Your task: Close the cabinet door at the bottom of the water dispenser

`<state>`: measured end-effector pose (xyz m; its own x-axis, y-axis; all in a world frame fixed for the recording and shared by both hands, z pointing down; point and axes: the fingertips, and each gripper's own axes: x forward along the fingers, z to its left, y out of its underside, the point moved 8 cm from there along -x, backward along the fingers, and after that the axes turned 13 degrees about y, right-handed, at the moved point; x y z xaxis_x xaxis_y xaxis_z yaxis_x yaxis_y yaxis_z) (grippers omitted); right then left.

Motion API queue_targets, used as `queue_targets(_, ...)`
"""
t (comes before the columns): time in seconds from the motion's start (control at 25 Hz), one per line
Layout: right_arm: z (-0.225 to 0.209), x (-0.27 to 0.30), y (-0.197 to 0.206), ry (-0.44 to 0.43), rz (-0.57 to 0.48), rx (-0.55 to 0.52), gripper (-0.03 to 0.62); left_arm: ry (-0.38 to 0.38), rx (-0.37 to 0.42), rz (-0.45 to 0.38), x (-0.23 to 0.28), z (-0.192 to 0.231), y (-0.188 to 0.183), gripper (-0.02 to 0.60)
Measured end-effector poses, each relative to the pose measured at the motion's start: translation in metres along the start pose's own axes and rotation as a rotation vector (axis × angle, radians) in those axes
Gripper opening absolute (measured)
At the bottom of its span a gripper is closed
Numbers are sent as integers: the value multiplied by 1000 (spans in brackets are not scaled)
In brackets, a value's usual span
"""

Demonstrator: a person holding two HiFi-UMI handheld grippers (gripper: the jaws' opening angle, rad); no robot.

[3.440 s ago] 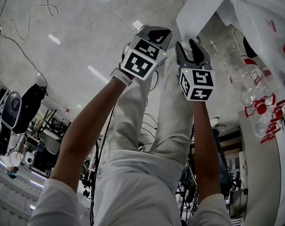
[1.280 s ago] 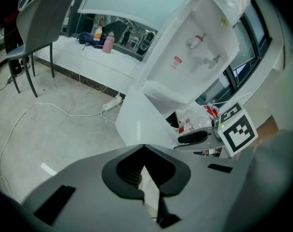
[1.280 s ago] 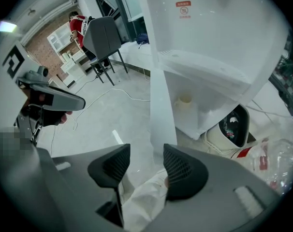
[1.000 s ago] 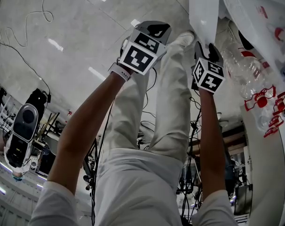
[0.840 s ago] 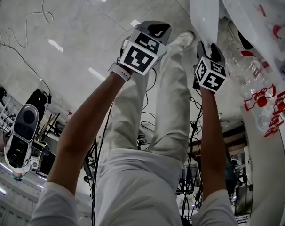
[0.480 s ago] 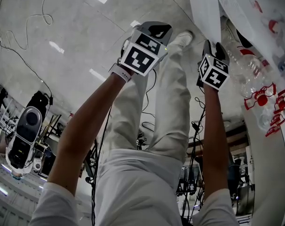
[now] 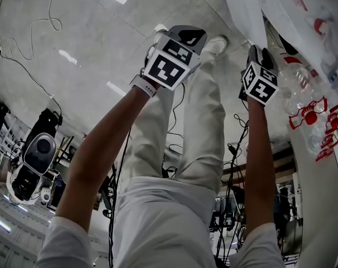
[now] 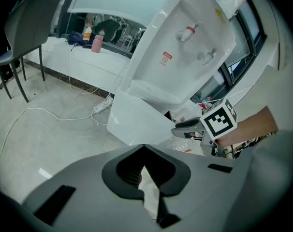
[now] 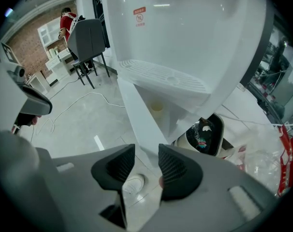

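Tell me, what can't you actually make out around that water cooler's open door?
- Cabinet inside: right gripper view, mostly hidden behind the open door.
- Red label on the water dispenser: print too small, both gripper views.
- Dispenser's top: cut off by the right gripper view's upper edge.

We see the white cabinet door [image 8: 137, 124] hanging open, apparently swung outward, below the white water dispenser [image 8: 185, 52].

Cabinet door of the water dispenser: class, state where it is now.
In the right gripper view the cabinet door stands ajar under the drip tray, its edge between the jaws of the right gripper, which have just been closing.
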<state>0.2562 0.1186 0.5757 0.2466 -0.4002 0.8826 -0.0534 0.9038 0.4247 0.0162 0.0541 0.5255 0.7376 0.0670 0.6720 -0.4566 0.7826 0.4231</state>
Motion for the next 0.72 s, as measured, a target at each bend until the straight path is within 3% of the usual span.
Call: queue_targets(0.72, -48, 27, -31, 84, -34, 23, 164, 18, 42, 14, 9, -11, -14, 6)
